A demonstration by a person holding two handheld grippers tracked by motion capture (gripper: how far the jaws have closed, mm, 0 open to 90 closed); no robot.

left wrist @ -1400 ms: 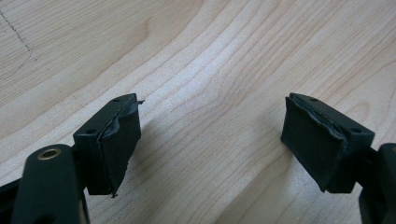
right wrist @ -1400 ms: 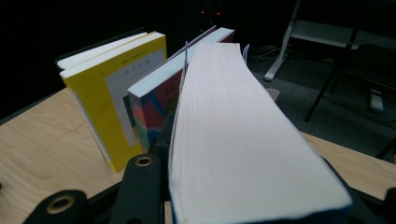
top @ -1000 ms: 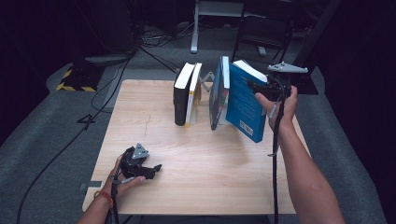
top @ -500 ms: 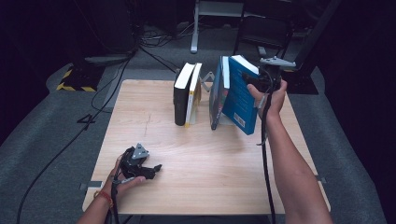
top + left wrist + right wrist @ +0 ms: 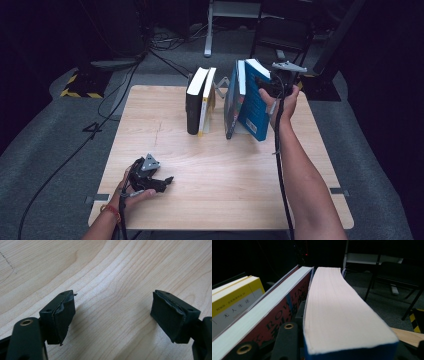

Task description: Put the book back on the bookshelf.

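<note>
Four books on my wooden worktop (image 5: 220, 170). Right claw (image 5: 264, 90) clamped on the thick blue book (image 5: 254, 102), rightmost, leaning against the dark-covered book (image 5: 231, 102). Left claw (image 5: 162, 181) wide open, empty, near edge. Dark room behind.

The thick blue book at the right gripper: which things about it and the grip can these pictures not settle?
- Right gripper, high view: the hand and blue book hide the jaws; pad contact is unclear.
- Right gripper view: the book's page block covers the right jaw; the bottom edge cuts off the rest.
- Blue book's foot: the neighbouring dark-covered book hides part of it, so whether it stands on the table is unclear.
- Cover titles, high view: too small.
</note>
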